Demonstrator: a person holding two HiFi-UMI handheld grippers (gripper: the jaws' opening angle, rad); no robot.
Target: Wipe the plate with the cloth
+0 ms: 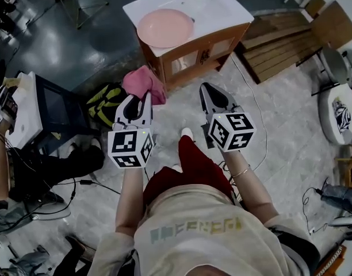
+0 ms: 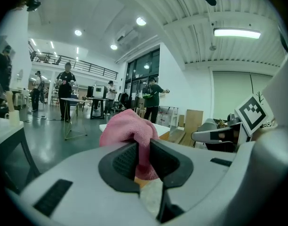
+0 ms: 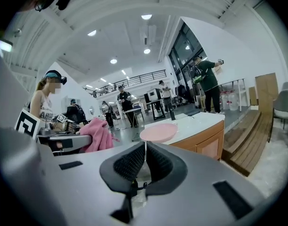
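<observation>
The left gripper (image 1: 146,98) is clamped on the pink cloth (image 1: 142,80). The right gripper (image 1: 213,94) has its jaws together, holding nothing. The pink plate (image 1: 165,27) lies at the left end of the white worktop (image 1: 222,13), over a wooden cabinet (image 1: 194,55). The floor (image 1: 279,125) is pale and mottled, with pallets (image 1: 285,45) beside it. The mark on the cabinet is too small to read.

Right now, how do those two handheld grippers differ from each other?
The left gripper is clamped on a pink cloth, while the right gripper has its jaws closed on nothing. The right gripper looks straight at the pink plate on the white countertop, whereas the cloth blocks much of the left gripper's view ahead. Both grippers carry a cube with square markers, and neither touches the plate.
</observation>
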